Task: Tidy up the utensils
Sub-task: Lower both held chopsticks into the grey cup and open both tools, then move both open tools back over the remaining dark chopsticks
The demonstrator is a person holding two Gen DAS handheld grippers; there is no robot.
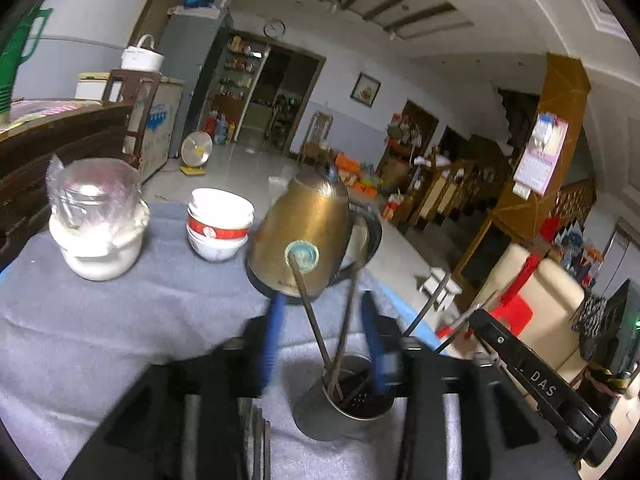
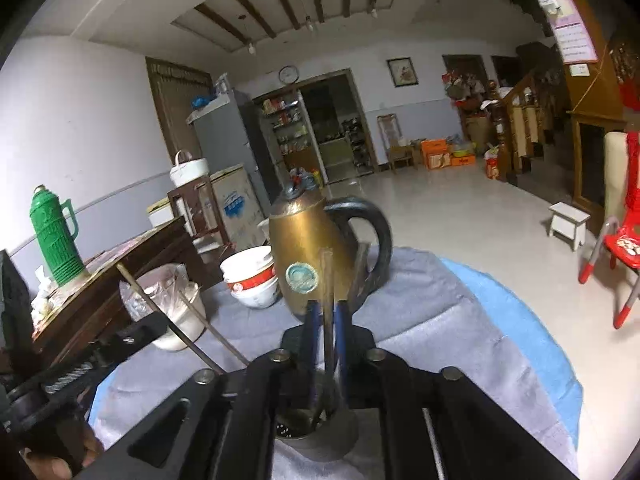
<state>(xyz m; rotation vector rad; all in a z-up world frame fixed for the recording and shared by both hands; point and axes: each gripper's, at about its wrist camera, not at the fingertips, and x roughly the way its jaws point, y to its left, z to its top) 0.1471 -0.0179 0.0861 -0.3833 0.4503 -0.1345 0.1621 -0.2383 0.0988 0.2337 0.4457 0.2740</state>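
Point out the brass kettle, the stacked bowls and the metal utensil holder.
brass kettle (image 1: 304,228), left wrist view, on its body.
stacked bowls (image 1: 218,224), left wrist view, on the red band.
metal utensil holder (image 1: 320,412), left wrist view, on its outer wall.

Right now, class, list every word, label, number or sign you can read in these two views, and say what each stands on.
"DAS": white letters on the black body of the right hand-held gripper, possibly part of a longer word.
Round sticker on the kettle: too blurred to read.
Wall calendar: print too small.
Wall clock: numerals too small.
Red-banded bowls: marks unreadable.
Blue-printed white cabinet: unreadable.
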